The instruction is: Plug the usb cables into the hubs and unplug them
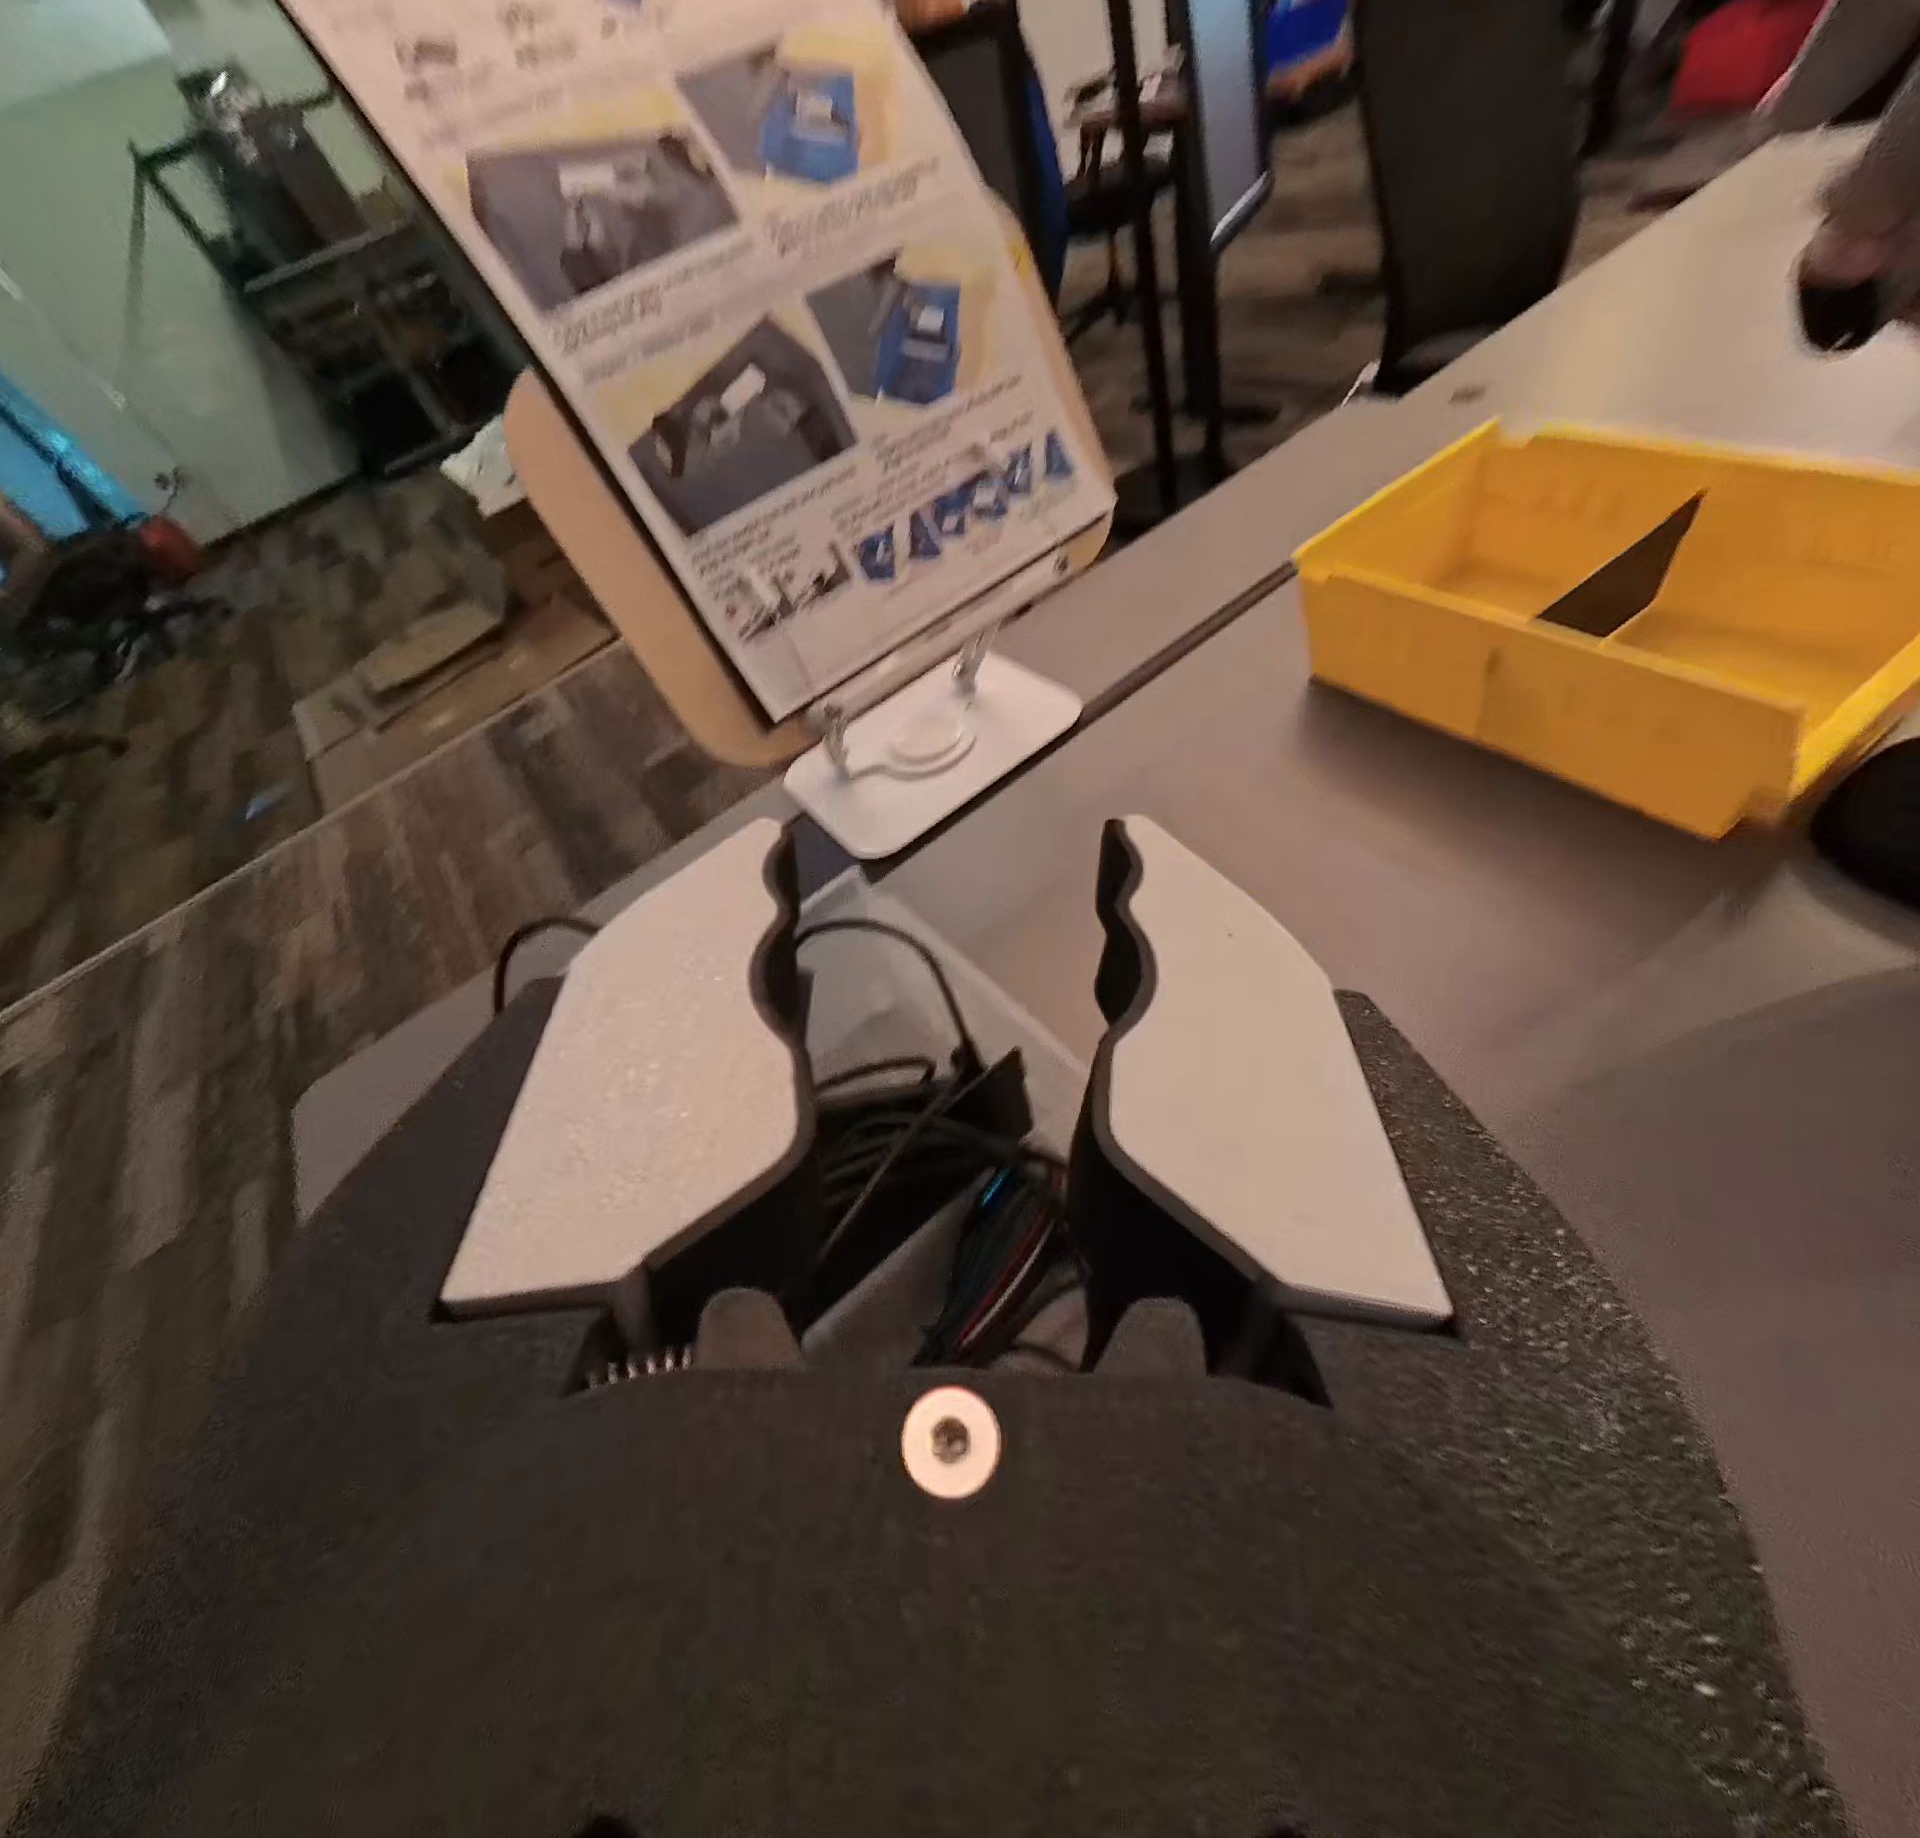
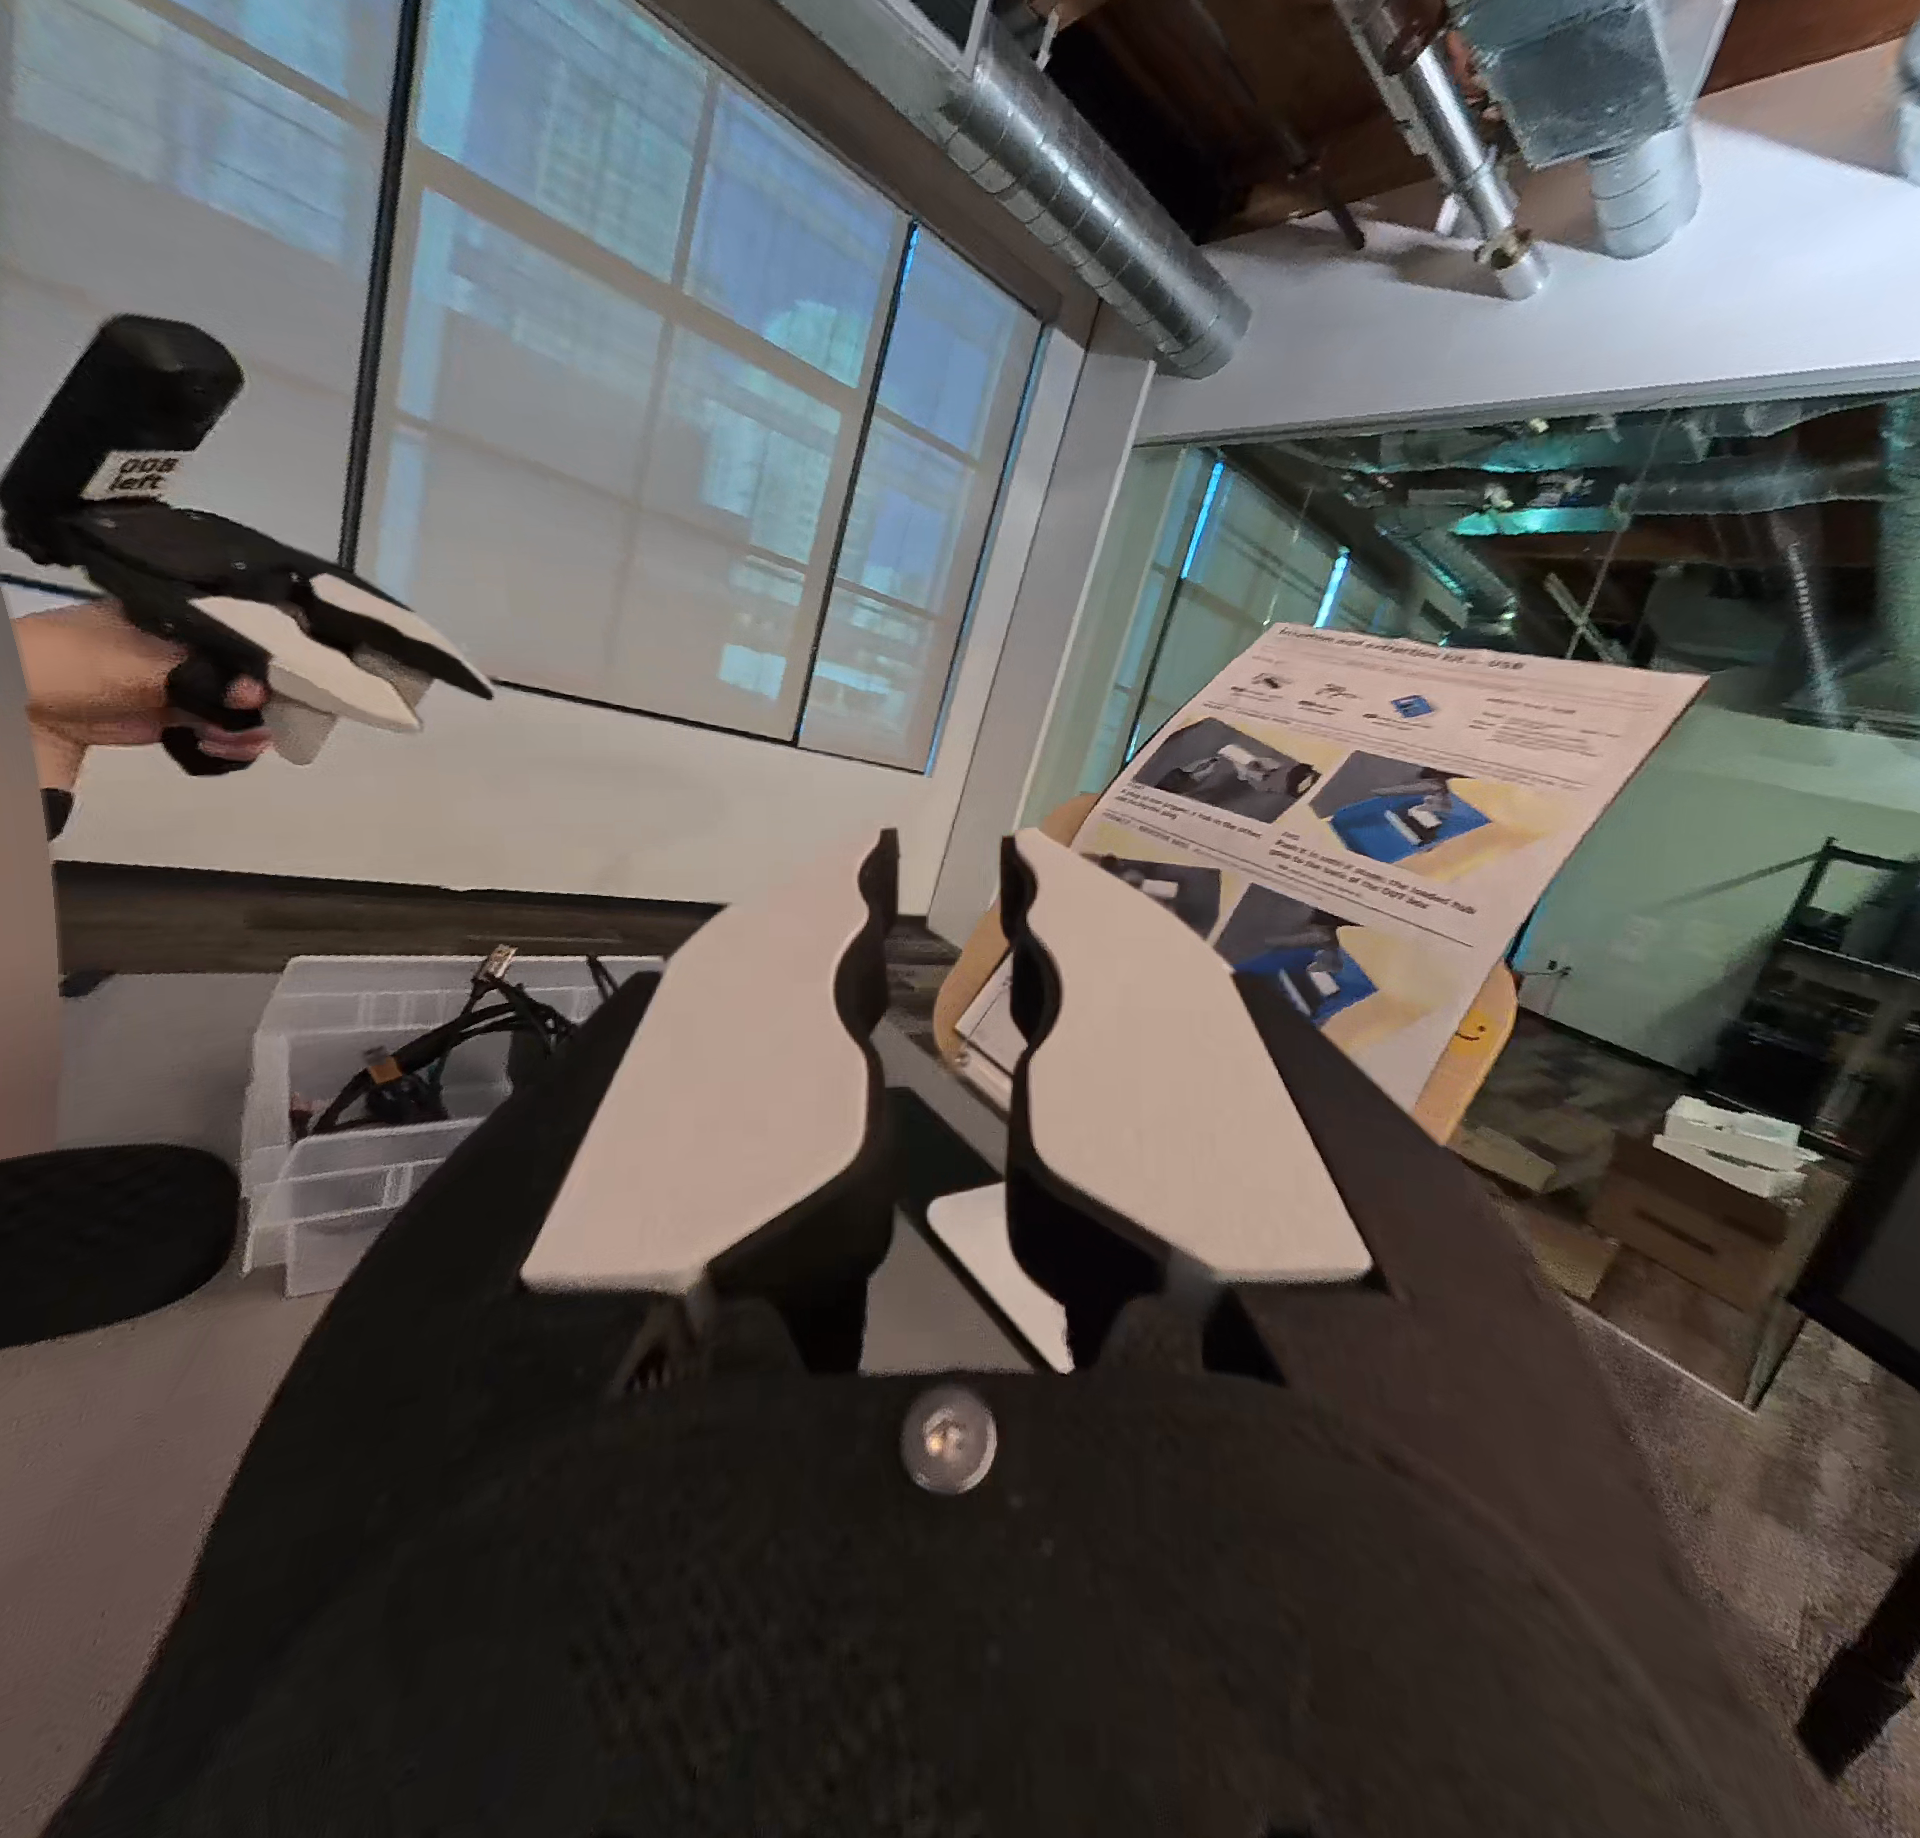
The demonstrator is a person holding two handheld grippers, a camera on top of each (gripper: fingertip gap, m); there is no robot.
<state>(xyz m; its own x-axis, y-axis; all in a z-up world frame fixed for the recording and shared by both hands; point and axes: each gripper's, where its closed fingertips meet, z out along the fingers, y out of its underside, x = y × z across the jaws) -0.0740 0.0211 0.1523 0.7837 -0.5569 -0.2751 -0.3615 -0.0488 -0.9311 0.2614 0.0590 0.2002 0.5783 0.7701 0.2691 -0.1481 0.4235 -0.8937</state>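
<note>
**Both grippers up off the table, nothing held**

While the left gripper [image 1: 945,853] hangs above the grey table [image 1: 1351,915], its jaws stand wide apart w/ nothing between them. Seen thru the gap, directly below: a tangle of black cables [image 1: 914,1102] lying in a clear plastic bin [image 1: 997,999], some w/ red and blue bits. No plug or hub can be made out there; too dark & partly hidden by the fingers.

Right wrist view: right gripper [image 2: 943,858] tilted upward toward the windows, jaws parted by a narrow gap, empty. Same clear bin [image 2: 312,1206] sits low left on the table, cables [image 2: 457,1040] spilling up over its rim, one connector end poking up at the back. Left gripper [image 2: 416,697] shows farther off at upper left, held in a person's hand [image 2: 114,682], well above the bin.

Other stuff:
- Instruction sheet [image 1: 707,282] on a tilted stand w/ white base plate [image 1: 935,749], just beyond the left gripper's tips; in the right view the sheet [image 2: 1382,832] is right of the fingers.
- Yellow bin [image 1: 1621,739] w/ a black divider, on the table to the right, apart from the stand.
- Blurred hand [image 1: 1860,261] of another person at the far right edge.
</note>
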